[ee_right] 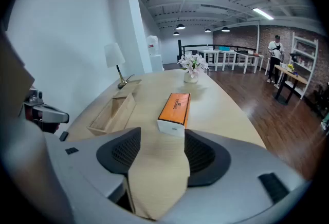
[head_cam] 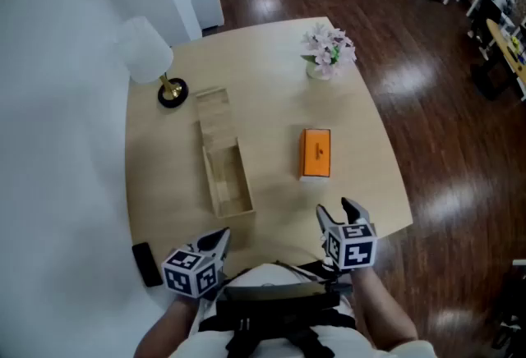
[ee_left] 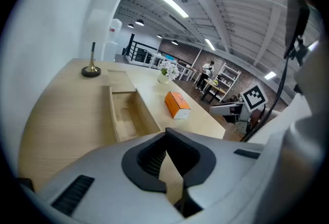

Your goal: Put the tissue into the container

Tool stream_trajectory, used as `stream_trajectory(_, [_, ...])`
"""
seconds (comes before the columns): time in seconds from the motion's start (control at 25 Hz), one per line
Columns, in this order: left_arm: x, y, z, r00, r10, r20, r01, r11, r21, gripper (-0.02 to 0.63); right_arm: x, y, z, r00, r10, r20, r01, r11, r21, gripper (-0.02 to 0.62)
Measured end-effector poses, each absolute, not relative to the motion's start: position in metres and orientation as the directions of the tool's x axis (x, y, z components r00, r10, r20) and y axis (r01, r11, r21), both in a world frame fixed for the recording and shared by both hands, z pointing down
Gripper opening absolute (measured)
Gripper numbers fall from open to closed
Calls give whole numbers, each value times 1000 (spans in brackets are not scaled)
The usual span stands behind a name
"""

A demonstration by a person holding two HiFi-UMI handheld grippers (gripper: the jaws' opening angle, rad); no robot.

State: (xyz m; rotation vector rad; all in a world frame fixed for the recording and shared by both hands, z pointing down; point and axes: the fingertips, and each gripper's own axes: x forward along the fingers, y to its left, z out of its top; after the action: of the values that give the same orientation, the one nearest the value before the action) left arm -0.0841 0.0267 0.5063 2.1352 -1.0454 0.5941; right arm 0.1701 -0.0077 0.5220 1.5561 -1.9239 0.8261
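Note:
The orange tissue box (head_cam: 316, 153) lies on the round wooden table (head_cam: 362, 143), right of centre. A long open wooden container (head_cam: 228, 174) lies to its left, with a flat wooden lid (head_cam: 213, 111) just beyond its far end. My left gripper (head_cam: 222, 236) hangs shut and empty at the near edge, short of the container (ee_left: 126, 115). My right gripper (head_cam: 339, 210) stands open near the front edge, in line with the tissue box (ee_right: 175, 109) a little ahead of it, with only bare tabletop between its jaws.
A white-shaded lamp (head_cam: 148, 52) with a brass base stands at the far left. A vase of pale flowers (head_cam: 327, 52) sits at the far right. A black phone (head_cam: 148, 263) lies at the near-left edge. Dark wood floor surrounds the table.

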Motion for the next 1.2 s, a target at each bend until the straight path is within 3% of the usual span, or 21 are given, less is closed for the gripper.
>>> stream_trajectory(0.24, [-32,-5,523,634,-450,629,-759,-519,394,2,174,-61,555,-151,-654,741,-988,110,-105,364])
stream_trajectory(0.64, [39,-68,529,696,-391,603,-687,-608,398,2,180,-128,585,-138,-622,771,-990,65,-125,383])
stream_trajectory(0.76, [53,-83,534,707,-380,596,-678,-605,418,27,180,-136,593,-150,-606,781,-987,47,-153,396])
stream_trajectory(0.84, [63,-92,539,717,-372,589,-672,-594,442,94,178,-143,596,-155,-602,784,-986,41,-164,401])
stream_trajectory(0.96, [76,-103,548,722,-364,588,-672,-571,471,146,178,-152,603,-143,-593,792,-988,38,-151,431])
stream_trajectory(1.2, [91,-111,562,733,-336,591,-665,-535,521,164,169,-164,625,-155,-536,830,-987,50,-152,465])
